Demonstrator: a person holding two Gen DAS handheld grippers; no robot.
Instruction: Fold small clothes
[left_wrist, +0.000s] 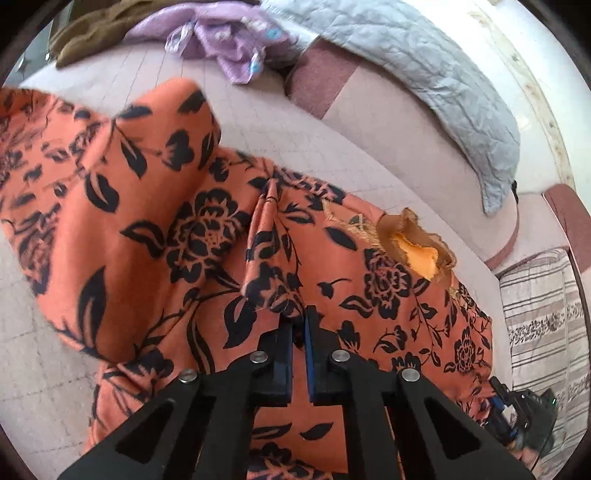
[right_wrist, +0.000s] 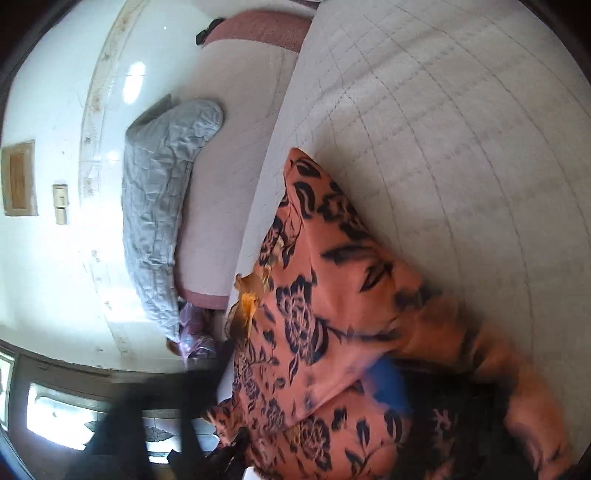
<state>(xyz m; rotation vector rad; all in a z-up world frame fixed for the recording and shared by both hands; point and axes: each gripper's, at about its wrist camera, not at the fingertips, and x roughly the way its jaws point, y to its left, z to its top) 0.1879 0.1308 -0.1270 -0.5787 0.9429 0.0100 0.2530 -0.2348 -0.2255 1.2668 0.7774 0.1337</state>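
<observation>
An orange garment (left_wrist: 192, 236) with black flowers lies rumpled across the pale quilted bed (left_wrist: 280, 125); its neck opening (left_wrist: 417, 251) shows a lighter lining. My left gripper (left_wrist: 299, 321) is shut on a fold of this garment near its middle. The right gripper shows at the lower right of the left wrist view (left_wrist: 517, 410), at the garment's edge. In the right wrist view the same garment (right_wrist: 332, 314) fills the lower centre, blurred, and covers my right gripper (right_wrist: 391, 384); only a blue pad shows through the cloth.
A grey quilted blanket (left_wrist: 424, 74) lies over the pink headboard side. Lilac clothes (left_wrist: 229, 40) and a brown garment (left_wrist: 92, 33) lie at the far end of the bed. A striped cushion (left_wrist: 543, 325) is at the right. A white wall (right_wrist: 48, 277) and window (right_wrist: 55, 413) are beyond.
</observation>
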